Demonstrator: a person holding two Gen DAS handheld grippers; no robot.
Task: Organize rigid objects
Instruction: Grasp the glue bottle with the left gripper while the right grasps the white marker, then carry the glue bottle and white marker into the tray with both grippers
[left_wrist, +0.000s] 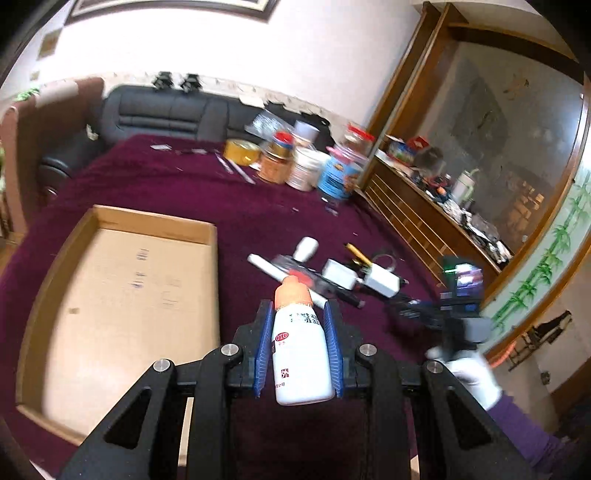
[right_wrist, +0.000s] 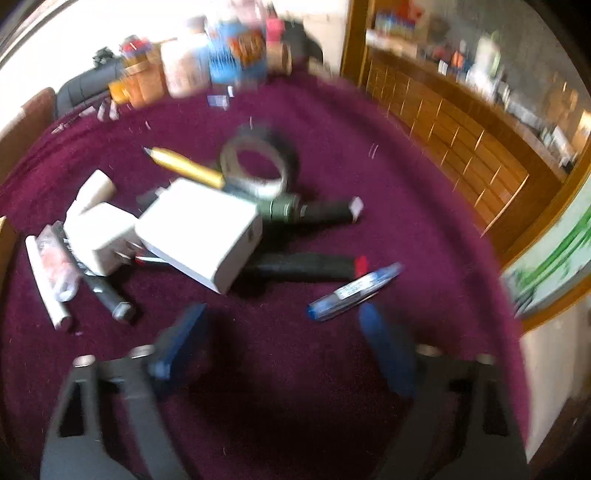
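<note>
Bottle (left_wrist: 301, 354), white with an orange cap, was the thing I had. My left tongs (left_wrist: 298, 332) were squeezed shut on its middle, with one blue pad (left_wrist: 263, 350) on each side. It was up in the air, between the cardboard tray (left_wrist: 207, 232) and the pile of small things on the purple cloth (left_wrist: 258, 206).

I thought the bottle was light and hard, so it would not squash. Its sides looked smooth and maybe slippery. Holding it around the fat middle seemed best, not by the cap.

My right tongs (right_wrist: 280, 332) were wide apart and held nothing. They were low over the cloth, near a blue pen (right_wrist: 354, 291). The pen looked thin and stiff, and it might roll. I would grab it across its middle. The white box (right_wrist: 203, 236) looked too wide for an easy grab.
</note>
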